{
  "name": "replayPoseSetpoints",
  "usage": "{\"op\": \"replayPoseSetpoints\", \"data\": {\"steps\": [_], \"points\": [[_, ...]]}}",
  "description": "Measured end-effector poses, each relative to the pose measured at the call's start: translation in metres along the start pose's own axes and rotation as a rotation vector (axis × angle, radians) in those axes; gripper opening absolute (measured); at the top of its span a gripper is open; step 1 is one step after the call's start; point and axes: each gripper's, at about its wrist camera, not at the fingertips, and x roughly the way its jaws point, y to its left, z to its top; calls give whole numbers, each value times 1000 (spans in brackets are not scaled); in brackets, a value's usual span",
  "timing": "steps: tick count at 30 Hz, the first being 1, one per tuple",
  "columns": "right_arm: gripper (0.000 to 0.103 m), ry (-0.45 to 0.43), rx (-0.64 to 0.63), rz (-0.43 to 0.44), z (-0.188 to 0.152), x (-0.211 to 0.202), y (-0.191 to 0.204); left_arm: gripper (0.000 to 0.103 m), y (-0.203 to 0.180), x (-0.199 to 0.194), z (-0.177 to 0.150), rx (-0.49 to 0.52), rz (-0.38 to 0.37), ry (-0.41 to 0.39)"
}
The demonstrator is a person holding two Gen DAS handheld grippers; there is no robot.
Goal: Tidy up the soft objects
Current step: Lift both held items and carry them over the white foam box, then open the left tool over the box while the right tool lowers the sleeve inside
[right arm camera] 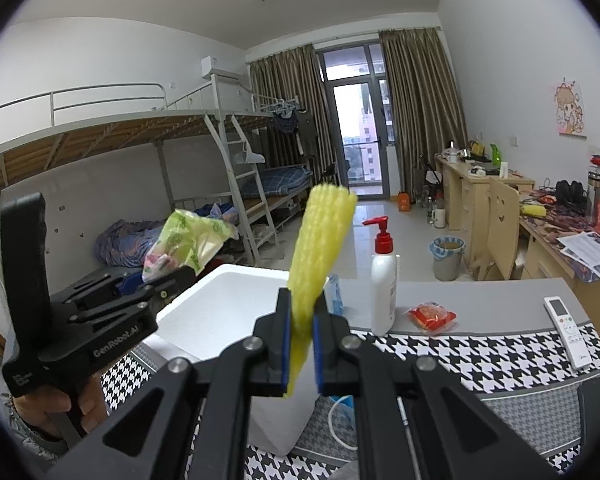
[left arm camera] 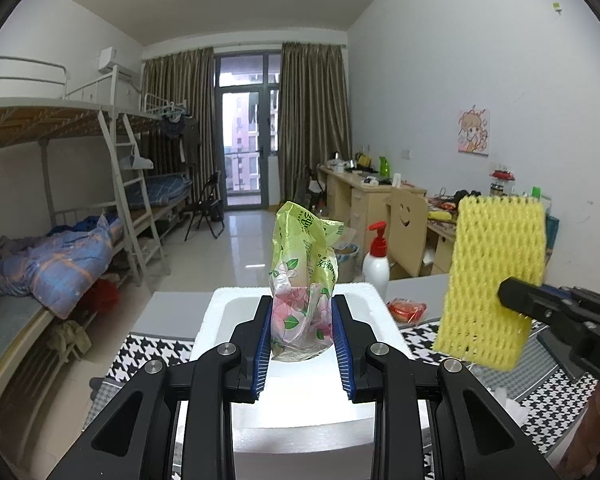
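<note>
Where houndstooth cloth [right arm camera: 480,354] covers table: foam box [right arm camera: 220,304], bunks [left arm camera: 60,128] behind.

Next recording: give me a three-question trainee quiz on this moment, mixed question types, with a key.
1. True or false: the left gripper is shut on the yellow foam net sleeve.
2. Multiple choice: the white foam box is (A) under the held items, open at the top, (B) lidded, (C) on the floor.
3. Fill in: the white pump bottle has a ___ pump head.

Key:
1. False; it grips the green floral plastic bag, and the right gripper grips the sleeve.
2. A.
3. Red.
</note>
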Motion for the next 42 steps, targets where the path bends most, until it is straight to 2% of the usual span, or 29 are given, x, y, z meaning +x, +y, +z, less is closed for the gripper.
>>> {"op": "replayPoseSetpoints", "data": {"steps": [12,13,14,16,21,26,34,42], "points": [[12,8,-7,-17,-2,2,7,32,13,25,-13,-2,-12,83],[12,8,-7,-19,-1,3,8,37,14,26,-13,-4,-14,90],[12,9,-7,-19,-1,4,8,49,16,28,-13,-5,-15,99],[12,10,-7,-23,0,4,8,67,20,27,-14,-10,-17,96],[12,8,-8,-27,0,5,10,78,24,21,-15,-15,-19,74],[12,0,-16,-23,4,5,17,100,31,9,-12,-39,16,20],[12,5,-40,-2,8,12,29,102,45,-5,-12,-62,49,-29],[12,22,-57,25,12,26,41,102,60,-9,-16,-81,83,-38]]}}
